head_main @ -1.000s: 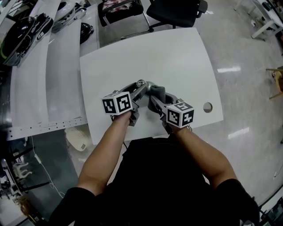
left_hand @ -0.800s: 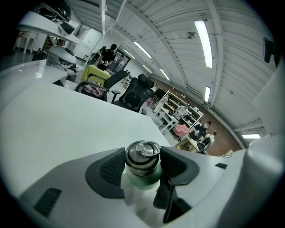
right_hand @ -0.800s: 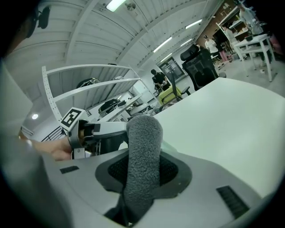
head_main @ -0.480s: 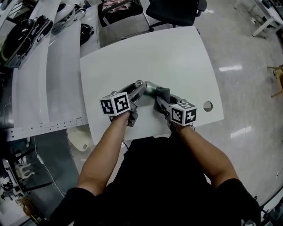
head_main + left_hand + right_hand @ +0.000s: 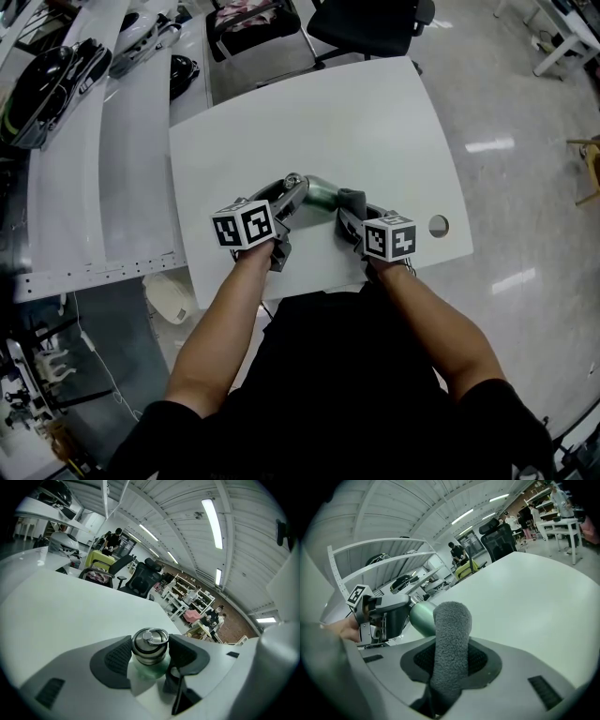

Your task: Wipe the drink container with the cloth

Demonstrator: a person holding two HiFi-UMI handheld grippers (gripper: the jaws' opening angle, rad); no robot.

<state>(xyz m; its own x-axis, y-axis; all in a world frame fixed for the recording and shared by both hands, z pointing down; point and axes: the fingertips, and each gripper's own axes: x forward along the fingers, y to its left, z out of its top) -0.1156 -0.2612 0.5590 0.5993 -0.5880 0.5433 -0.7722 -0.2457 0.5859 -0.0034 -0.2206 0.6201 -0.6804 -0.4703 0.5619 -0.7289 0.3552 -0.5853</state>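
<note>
A green drink bottle [image 5: 323, 194] with a steel cap [image 5: 149, 645] lies sideways just above the white table [image 5: 375, 112]. My left gripper [image 5: 292, 189] is shut on its cap end; the jaws clamp the steel neck in the left gripper view [image 5: 149, 652]. My right gripper [image 5: 350, 214] is shut on a folded grey cloth [image 5: 351, 199]. In the right gripper view the cloth [image 5: 450, 644] stands up between the jaws, its top touching the green bottle [image 5: 421, 616] at the base end.
A round cable hole [image 5: 438, 225] is in the table near its right front corner. A black office chair [image 5: 370, 23] stands beyond the far edge. A bench with helmets and gear [image 5: 56, 75] runs along the left.
The cloth and the right gripper have slid right along the bottle toward its base, uncovering more of the green body. The left gripper has stayed almost still.
</note>
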